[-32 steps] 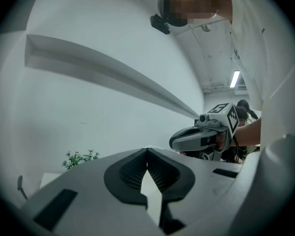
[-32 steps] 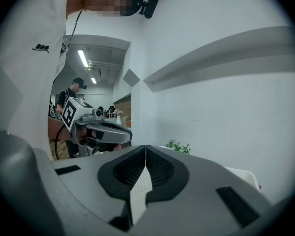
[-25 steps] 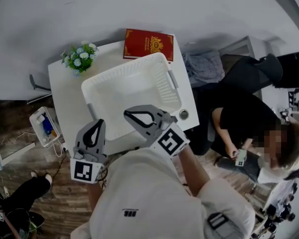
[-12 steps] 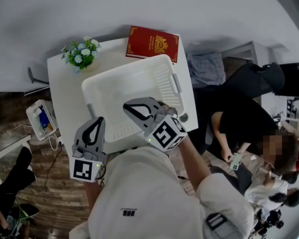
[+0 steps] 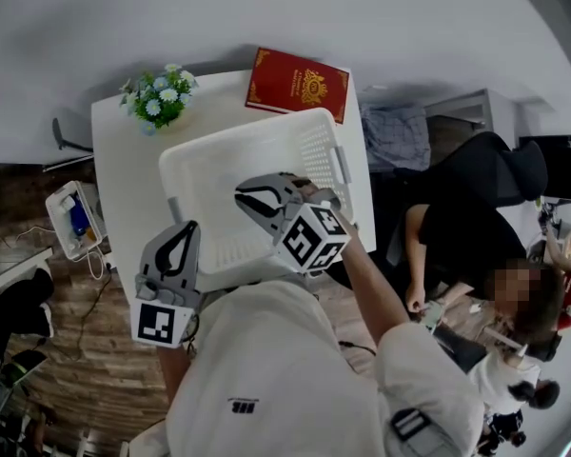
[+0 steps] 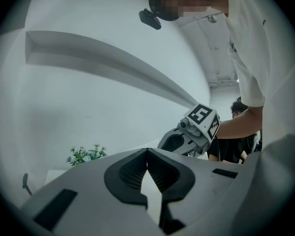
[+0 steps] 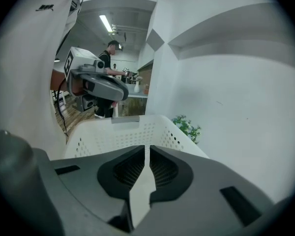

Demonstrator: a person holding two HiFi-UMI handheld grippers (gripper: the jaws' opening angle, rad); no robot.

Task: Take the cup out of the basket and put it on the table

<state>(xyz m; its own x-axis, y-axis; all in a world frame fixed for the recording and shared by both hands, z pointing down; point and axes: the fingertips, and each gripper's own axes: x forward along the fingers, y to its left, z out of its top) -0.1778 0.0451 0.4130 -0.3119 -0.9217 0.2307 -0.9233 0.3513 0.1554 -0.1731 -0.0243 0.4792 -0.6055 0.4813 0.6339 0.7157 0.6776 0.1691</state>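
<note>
Head view, looking steeply down: one white rectangular table (image 5: 124, 169) carries one white plastic basket (image 5: 319, 146), one red hardcover book (image 5: 300, 84) with gold ornament, and one small bunch of pale blue and white flowers (image 5: 160, 98). The basket is a rounded rectangle with perforated walls and a handle at each short end; its long axis runs left to right across the picture, rising a little to the right. Two grey grippers show, each with a marker cube. The left gripper (image 5: 188, 227) sits at the table's near edge, and the right gripper (image 5: 243, 198) is over the basket's near wall. One person in black (image 5: 457, 231) sits to the right. Left gripper view: the ribbed dark pads meet at the tips with nothing between them. Right gripper view: its pads are also pressed together, empty, aimed over the basket's dotted rim. No view lets the cup be made out.
</note>
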